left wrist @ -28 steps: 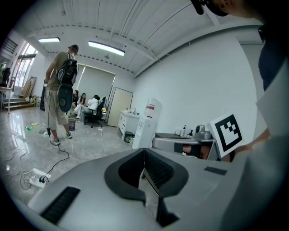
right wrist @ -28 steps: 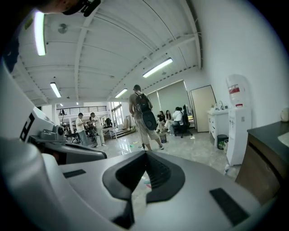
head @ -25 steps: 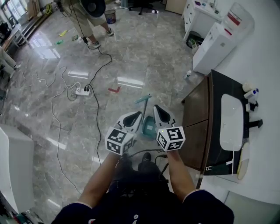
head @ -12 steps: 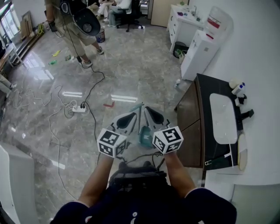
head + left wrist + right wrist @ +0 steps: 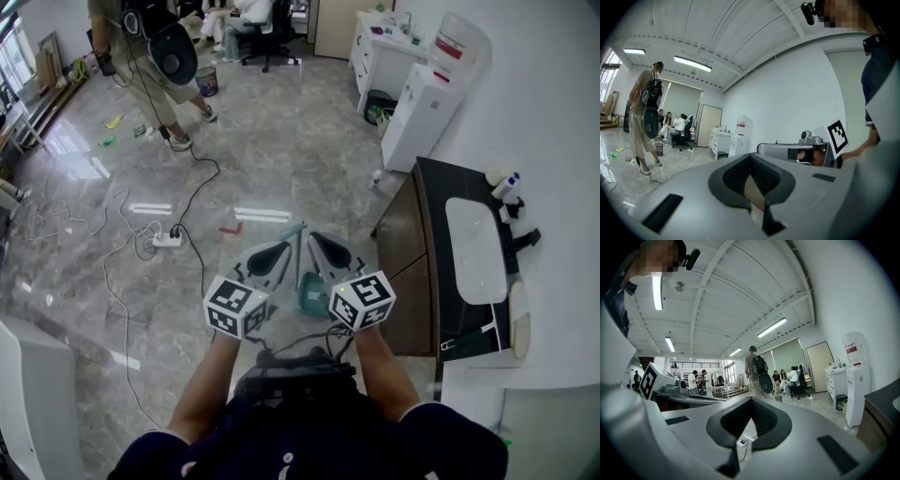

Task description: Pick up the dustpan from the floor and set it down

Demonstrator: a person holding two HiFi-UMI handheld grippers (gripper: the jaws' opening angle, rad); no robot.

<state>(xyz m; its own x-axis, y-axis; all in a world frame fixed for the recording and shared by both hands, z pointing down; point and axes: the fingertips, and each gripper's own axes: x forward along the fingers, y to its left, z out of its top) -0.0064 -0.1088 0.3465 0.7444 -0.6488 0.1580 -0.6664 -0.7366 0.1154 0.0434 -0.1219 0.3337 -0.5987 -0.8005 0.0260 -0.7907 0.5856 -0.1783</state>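
The grey floor (image 5: pixel 309 141) carries the teal dustpan (image 5: pixel 312 292) near its right edge, beside the dark cabinet (image 5: pixel 412 272), with its handle pointing away from us. It lies below and between our left gripper (image 5: pixel 274 253) and right gripper (image 5: pixel 324 247). Both are closed and empty, and we judge them equally near.

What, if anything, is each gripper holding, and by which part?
Nothing. The left gripper and right gripper are both shut and empty; the teal dustpan is ungripped.

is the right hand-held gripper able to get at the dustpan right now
Probably yes: the dustpan stands close beside the right hand-held gripper, with nothing between them. Its jaws are shut and it points level, so it would need to open and dip.
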